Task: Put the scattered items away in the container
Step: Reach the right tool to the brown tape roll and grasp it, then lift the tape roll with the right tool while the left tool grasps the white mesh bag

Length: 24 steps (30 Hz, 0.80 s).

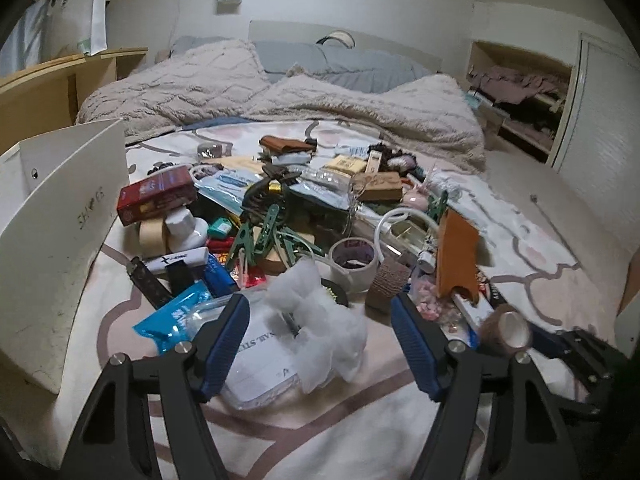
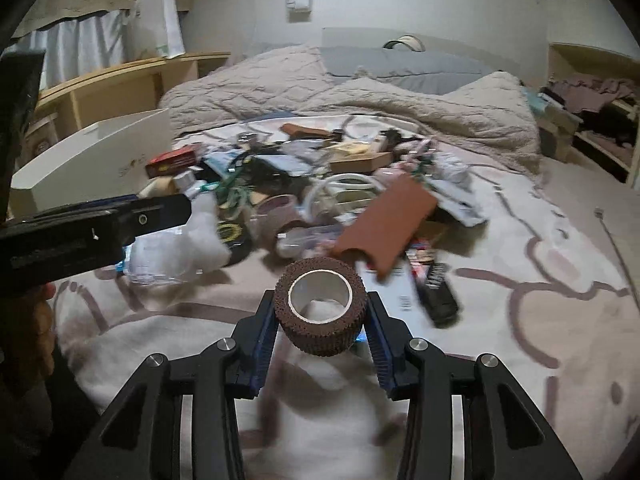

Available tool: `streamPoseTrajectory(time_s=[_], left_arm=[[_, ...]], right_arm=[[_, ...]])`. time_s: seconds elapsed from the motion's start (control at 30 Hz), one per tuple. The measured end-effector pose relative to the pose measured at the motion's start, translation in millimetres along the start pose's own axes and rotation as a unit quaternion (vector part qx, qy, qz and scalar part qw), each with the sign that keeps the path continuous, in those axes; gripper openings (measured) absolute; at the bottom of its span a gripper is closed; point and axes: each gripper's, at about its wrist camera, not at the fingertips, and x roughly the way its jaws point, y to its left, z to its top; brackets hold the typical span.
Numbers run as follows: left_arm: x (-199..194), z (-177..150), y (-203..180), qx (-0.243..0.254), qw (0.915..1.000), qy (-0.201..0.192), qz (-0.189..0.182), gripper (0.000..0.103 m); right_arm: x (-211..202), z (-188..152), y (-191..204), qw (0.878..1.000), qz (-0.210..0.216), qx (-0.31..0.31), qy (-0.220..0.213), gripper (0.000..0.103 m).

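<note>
Right gripper (image 2: 320,316) was clamped on a brown bandage roll (image 2: 320,304), blue pads (image 2: 266,332) pressing its two sides, hollow core facing the camera. Gripping across the width made sense: the soft wrap gives a bit and the core stops it crushing. The roll looked lifted clear of the blanket (image 2: 520,320), so likely ready to carry.

Left gripper (image 1: 320,340) was parted about halfway, a crumpled clear plastic bag (image 1: 316,320) with a printed sheet under it lying between the fingers (image 1: 224,340). Left finger seemed against the bag's edge; right finger stood clear of it. So not gripped, more likely lined up for a pinch. Floppy film, would probably need a deep bite or it slips.

Outward: the rest of the clutter sat in a heap on the bed past both grippers, including a tape roll (image 1: 354,264), green clothes pegs (image 1: 260,236), a red box (image 1: 158,196), and an orange sleeve (image 1: 458,256).

The container, a white bin (image 1: 60,216), stood at the left edge of the bed just beside the heap, open side up. Short haul for the left hand; the right would have to cross over. Contents not visible from either view.
</note>
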Motion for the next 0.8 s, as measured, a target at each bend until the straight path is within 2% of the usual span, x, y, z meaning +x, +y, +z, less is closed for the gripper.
streamPoseTrajectory(time_s=[0.1, 0.17, 0.3, 0.4, 0.53, 0.7, 0.77, 0.8], left_arm=[[12.0, -0.2, -7.3, 0.012, 0.9997, 0.014, 0.015, 0.073], [20.8, -1.6, -10.7, 0.015, 0.9994, 0.025, 0.019, 0.062], [38.5, -5.9, -10.5, -0.002, 0.9981, 0.054, 0.03, 0.049], [40.4, -8.6, -12.0, -0.002, 0.9982, 0.049, 0.034, 0.049], [42.0, -10.3, -15.7, 0.004, 0.9976, 0.056, 0.039, 0.049], [44.1, -8.1, -10.7, -0.024, 0.9974, 0.066, 0.016, 0.049], [45.8, -9.2, -12.2, -0.02, 0.9971, 0.072, 0.013, 0.039], [46.1, -10.4, -13.3, -0.017, 0.997, 0.073, 0.015, 0.039]], right_arm=[[-0.9, -0.6, -13.3, 1.0, -0.021, 0.013, 0.01, 0.043], [-2.1, -1.8, -21.8, 0.999, -0.042, 0.021, 0.012, 0.043], [-3.9, -4.4, -38.4, 0.998, -0.051, 0.044, 0.017, 0.043], [-4.4, -7.4, -44.2, 0.997, -0.065, 0.046, 0.019, 0.043], [-1.9, -9.9, -49.4, 0.996, -0.061, 0.053, 0.022, 0.043], [-0.5, -12.0, -48.6, 0.997, -0.061, 0.051, 0.019, 0.043], [-1.3, -12.5, -48.3, 0.997, -0.061, 0.051, 0.016, 0.043], [-1.5, -12.6, -48.3, 0.997, -0.062, 0.051, 0.015, 0.043]])
